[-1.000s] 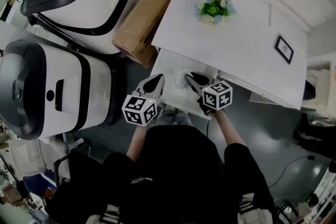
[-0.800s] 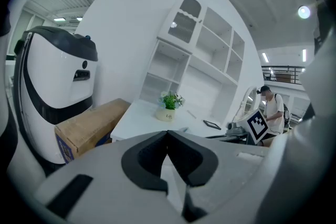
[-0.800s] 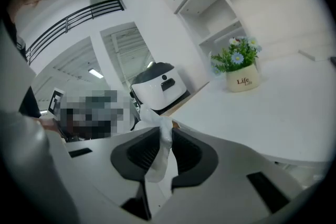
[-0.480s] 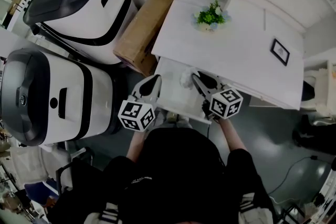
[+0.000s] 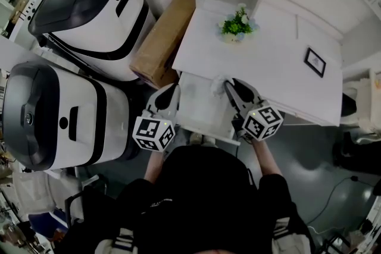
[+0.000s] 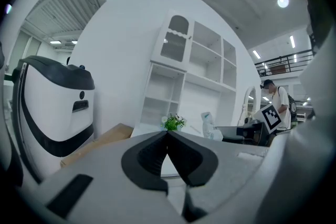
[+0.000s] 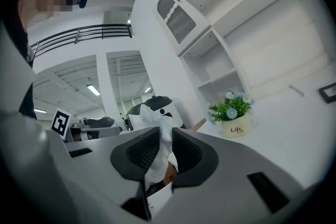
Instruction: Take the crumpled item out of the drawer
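The crumpled item [image 7: 159, 150] is a wad of white paper, and my right gripper [image 7: 167, 132] is shut on it, with the wad sticking up past the fingertips. In the head view the crumpled item [image 5: 216, 85] hangs over the far edge of the open white drawer [image 5: 199, 111], at the tip of my right gripper [image 5: 228, 85]. My left gripper [image 5: 174, 88] hovers at the drawer's left side. In its own view the left gripper [image 6: 168, 134] is shut, tips touching, with nothing between them.
The white desk [image 5: 268, 62] above the drawer carries a small potted plant [image 5: 237, 23] and a black picture frame [image 5: 314, 62]. A cardboard box [image 5: 163, 38] leans at the desk's left. Two big white and black machines [image 5: 89, 3] [image 5: 56, 113] stand on the left.
My right gripper has shifted a little to the right and up with the white wad in it, from inside the drawer toward the desk edge. The left gripper has barely moved.
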